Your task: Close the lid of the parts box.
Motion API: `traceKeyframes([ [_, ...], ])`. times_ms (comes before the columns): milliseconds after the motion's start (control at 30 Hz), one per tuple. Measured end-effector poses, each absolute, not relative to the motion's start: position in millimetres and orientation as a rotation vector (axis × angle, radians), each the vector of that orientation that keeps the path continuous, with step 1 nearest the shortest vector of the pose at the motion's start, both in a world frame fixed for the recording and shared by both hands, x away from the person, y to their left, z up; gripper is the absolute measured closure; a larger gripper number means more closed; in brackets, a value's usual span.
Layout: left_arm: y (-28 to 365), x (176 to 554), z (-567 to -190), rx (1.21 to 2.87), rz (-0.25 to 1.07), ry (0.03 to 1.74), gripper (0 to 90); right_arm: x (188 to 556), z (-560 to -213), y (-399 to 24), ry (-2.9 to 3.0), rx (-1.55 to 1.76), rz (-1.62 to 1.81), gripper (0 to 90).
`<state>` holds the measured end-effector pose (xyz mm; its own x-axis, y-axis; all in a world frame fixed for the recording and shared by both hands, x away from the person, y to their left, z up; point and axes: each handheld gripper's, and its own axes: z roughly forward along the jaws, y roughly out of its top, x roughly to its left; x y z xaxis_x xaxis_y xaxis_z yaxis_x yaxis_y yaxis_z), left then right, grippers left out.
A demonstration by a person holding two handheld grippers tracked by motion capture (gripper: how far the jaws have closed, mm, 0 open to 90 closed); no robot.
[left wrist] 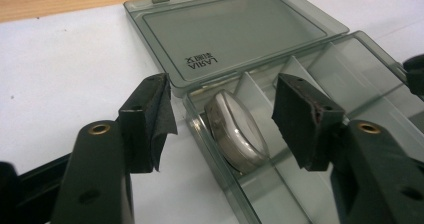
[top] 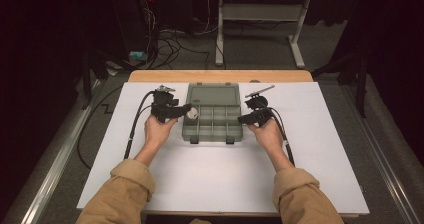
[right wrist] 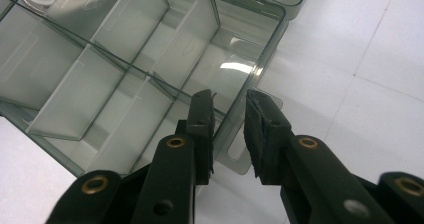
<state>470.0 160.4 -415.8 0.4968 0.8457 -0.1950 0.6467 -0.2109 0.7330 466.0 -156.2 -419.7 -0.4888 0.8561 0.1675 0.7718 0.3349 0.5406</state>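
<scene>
A smoky clear compartment box (top: 212, 137) lies open mid-table, its lid (top: 212, 94) folded back flat. A round silver disc (left wrist: 237, 131) leans on edge in the box's left-end compartment, also seen as the pale disc (top: 193, 114). My left gripper (left wrist: 225, 86) is open, one jaw outside the box's left wall and one above the dividers, and it is clear of the disc. In the high view the left gripper (top: 186, 112) points right at that end. My right gripper (right wrist: 229, 98) straddles the box's right wall (right wrist: 270, 39), shut on it, as the right gripper (top: 242, 118) also appears from above.
The box rests on a white sheet (top: 320, 149) over a wooden table whose bare strip (top: 220, 76) runs along the back. Two latch tabs (top: 230, 140) stick out of the box's near edge. Cables trail from both grippers. A desk frame (top: 260, 29) stands on the floor beyond.
</scene>
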Motion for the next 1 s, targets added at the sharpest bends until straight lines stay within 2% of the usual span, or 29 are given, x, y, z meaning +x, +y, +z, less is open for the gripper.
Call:
traceKeyframes([
  [433, 156, 514, -411, 2.014, 0.188, 1.298, 45.0, 466, -420, -156, 2.443, 1.504, 0.862, 74.3],
  [1000, 155, 551, -436, 1.934, -0.030, 1.430, 45.2, 465, -420, -156, 2.432, 1.513, 0.860, 74.3],
])
